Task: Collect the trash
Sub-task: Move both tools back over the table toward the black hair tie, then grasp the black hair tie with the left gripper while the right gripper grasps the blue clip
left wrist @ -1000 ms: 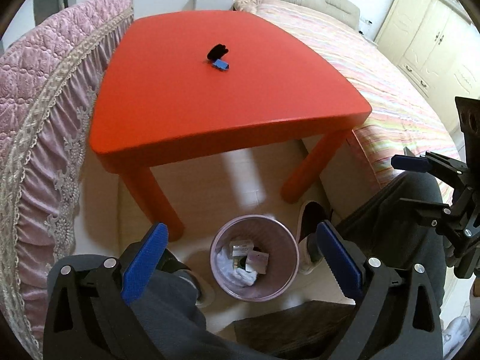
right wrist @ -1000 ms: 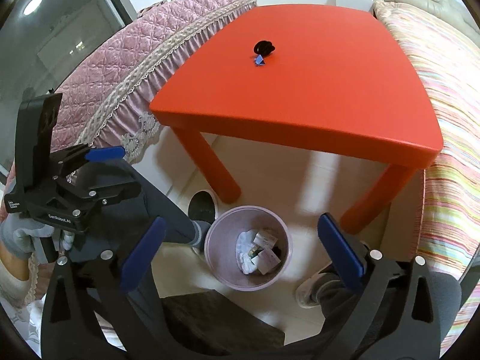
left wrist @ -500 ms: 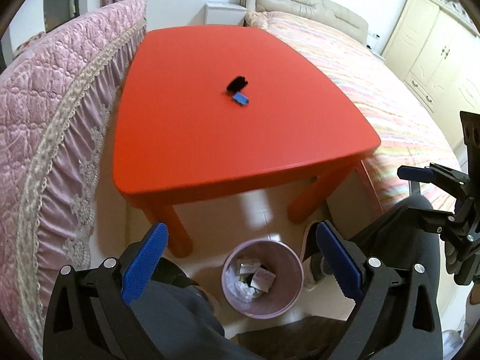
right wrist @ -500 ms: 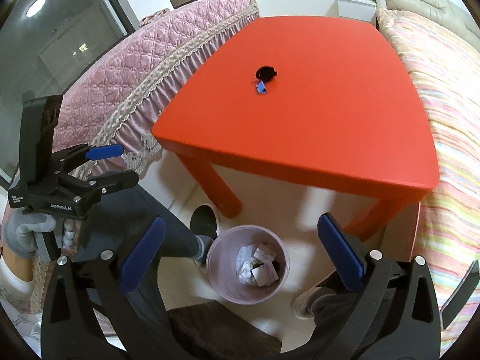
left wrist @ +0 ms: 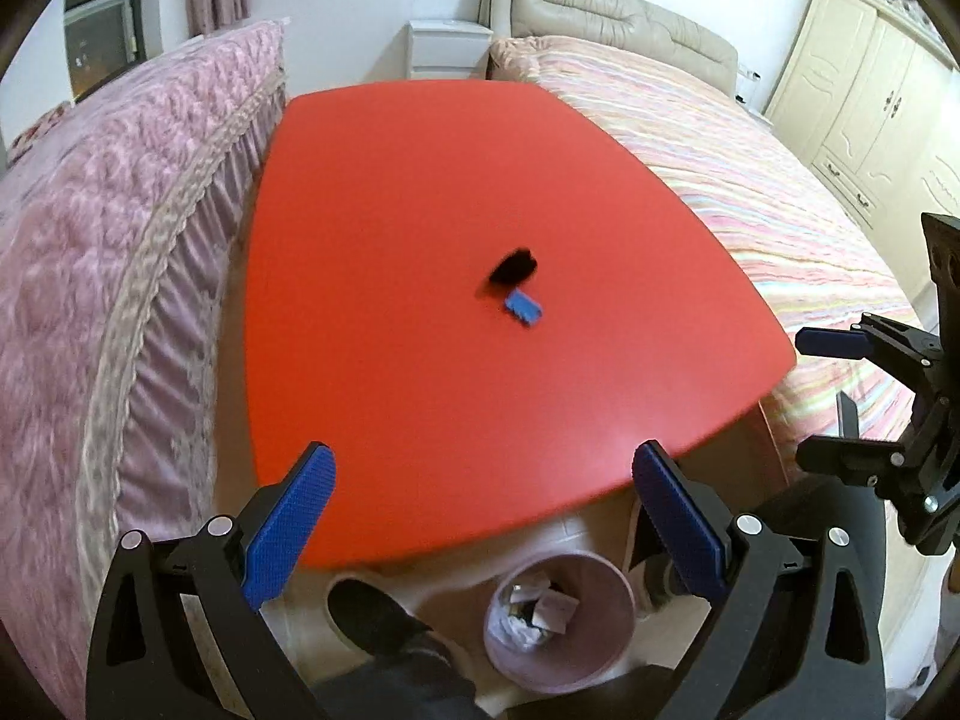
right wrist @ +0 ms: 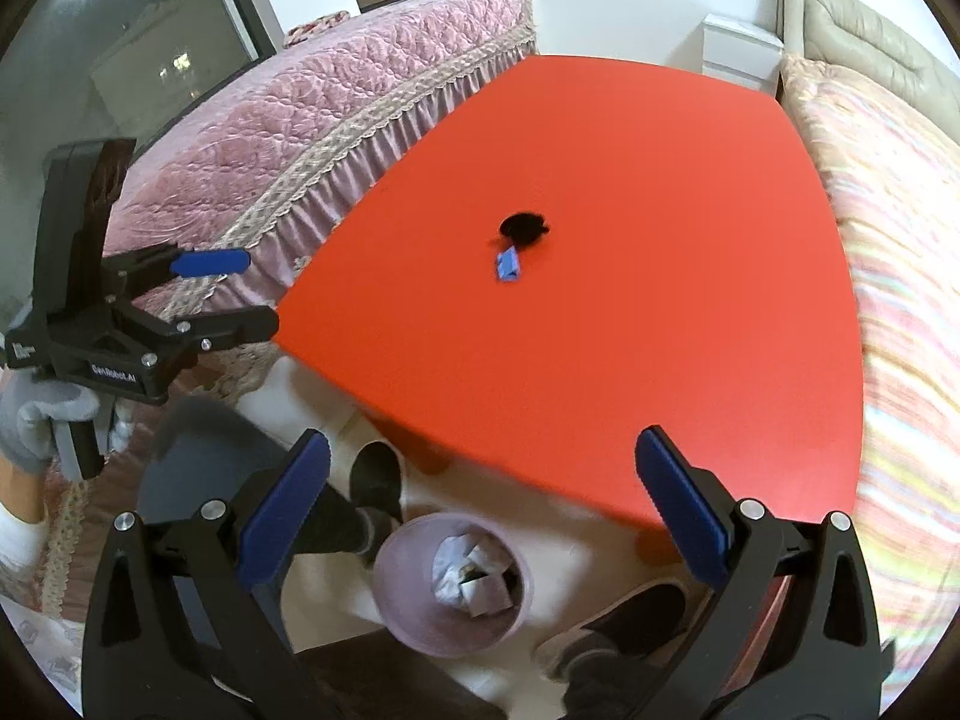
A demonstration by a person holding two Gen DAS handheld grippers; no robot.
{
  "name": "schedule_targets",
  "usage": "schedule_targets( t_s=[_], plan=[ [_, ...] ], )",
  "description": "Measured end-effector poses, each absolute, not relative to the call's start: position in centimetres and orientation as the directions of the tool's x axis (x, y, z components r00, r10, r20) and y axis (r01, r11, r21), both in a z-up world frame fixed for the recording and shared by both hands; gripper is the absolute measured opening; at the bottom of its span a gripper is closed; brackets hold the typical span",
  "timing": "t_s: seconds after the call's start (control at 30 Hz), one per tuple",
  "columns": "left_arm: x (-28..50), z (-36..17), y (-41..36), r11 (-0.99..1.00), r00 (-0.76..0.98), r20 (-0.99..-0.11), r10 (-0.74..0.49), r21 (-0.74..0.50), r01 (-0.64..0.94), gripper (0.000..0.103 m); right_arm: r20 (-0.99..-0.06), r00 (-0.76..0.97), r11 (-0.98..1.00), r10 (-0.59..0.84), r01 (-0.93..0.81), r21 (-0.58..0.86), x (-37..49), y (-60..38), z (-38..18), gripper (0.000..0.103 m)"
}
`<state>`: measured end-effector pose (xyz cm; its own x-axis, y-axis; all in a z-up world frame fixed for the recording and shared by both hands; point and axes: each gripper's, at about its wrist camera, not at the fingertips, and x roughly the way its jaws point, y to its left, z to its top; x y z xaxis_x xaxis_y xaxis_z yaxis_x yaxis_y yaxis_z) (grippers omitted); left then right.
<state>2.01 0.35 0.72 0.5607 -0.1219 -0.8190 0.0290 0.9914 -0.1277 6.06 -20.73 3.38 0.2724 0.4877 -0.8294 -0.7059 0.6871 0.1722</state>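
Red counter [left wrist: 420, 360] between beds | black scrap [left wrist: 513, 267] touched blue scrap [left wrist: 524, 307] | left tool [left wrist: 483, 519], right tool [right wrist: 483, 516] gaped wide, empty.

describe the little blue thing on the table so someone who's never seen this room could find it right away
Find the red table standing between the pink quilted bed and the striped bed. Near the middle of its top lie only two small things, close together. The blue piece is flat and blocky, on the side nearer the grippers; its neighbour is a dark black lump.
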Motion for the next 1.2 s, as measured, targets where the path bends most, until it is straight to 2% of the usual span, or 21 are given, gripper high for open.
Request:
schedule_targets(
  t_s=[0.33, 0.83, 1.1, 1.2],
  plan=[
    [10.4, 0.6, 1.1, 0.986, 0.526, -0.835, -0.162, -0.159, 0.050, 0.095, -0.847, 0.247, 0.663, 0.471, -0.732, 0.155, 11.7, -16.5, 1.7, 0.100],
    [19.5, -5.3, -0.4, 0.977, 0.391, -0.897, -0.205, -0.211, 0.027, 0.095, -0.847, 0.210, 0.659, 0.488, -0.725, 0.200, 16.0, -12.8, -2.8, 0.099],
    [20.6, -6.8, -0.3, 0.978, 0.373, -0.909, -0.189, -0.209, -0.014, 0.095, -0.843, 0.203, 0.670, 0.498, -0.708, 0.225, 16.7, -12.4, -4.1, 0.078],
    [20.7, -7.0, -0.3, 0.978, 0.370, -0.910, -0.189, -0.210, -0.017, 0.095, -0.843, 0.204, 0.672, 0.498, -0.705, 0.226, 16.8, -12.2, -4.5, 0.075]
  ],
)
